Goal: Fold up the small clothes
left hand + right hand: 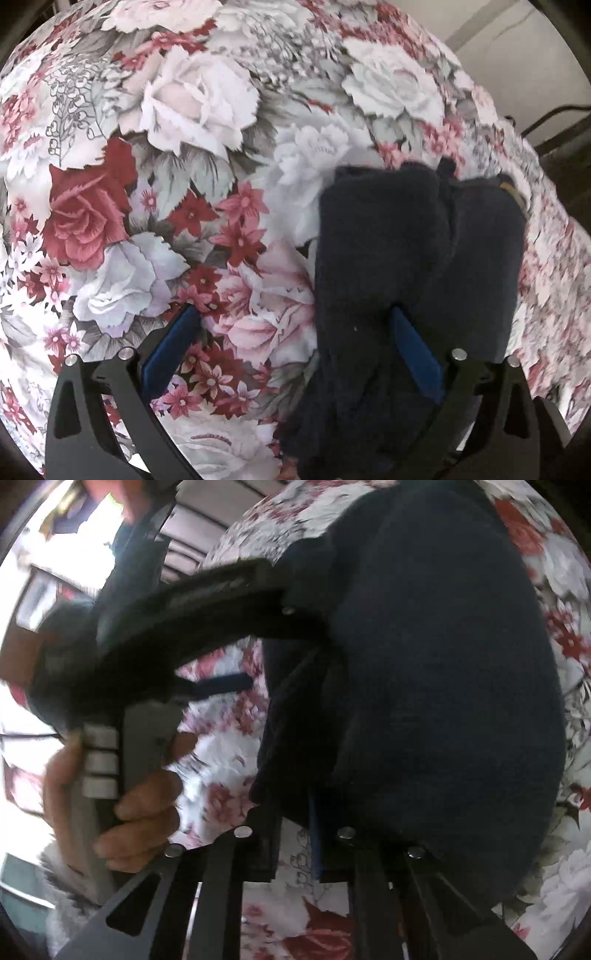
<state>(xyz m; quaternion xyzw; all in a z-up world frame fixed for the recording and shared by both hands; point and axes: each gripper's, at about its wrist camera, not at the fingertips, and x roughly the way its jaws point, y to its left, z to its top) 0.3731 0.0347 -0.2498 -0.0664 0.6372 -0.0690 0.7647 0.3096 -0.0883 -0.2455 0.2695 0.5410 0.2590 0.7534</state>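
The floral cloth [177, 155] took up pretty much everything, big white and red roses all over it. On it lay the dark navy garment [417, 240], bunched up and partly folded over itself, toward the right side of the left wrist view.

The left gripper [295, 314] had its jaws spread wide; one blue pad sat over bare cloth and the other was poking out of the navy fabric, so it wasn't clamping anything.

The right gripper [295, 812] was nearly closed, with an edge of the navy garment pinched between its fingers and the rest draped over the right finger.

The person's hand [122, 797] was wrapped round the left gripper's grey handle [110, 760], kinda blurry.
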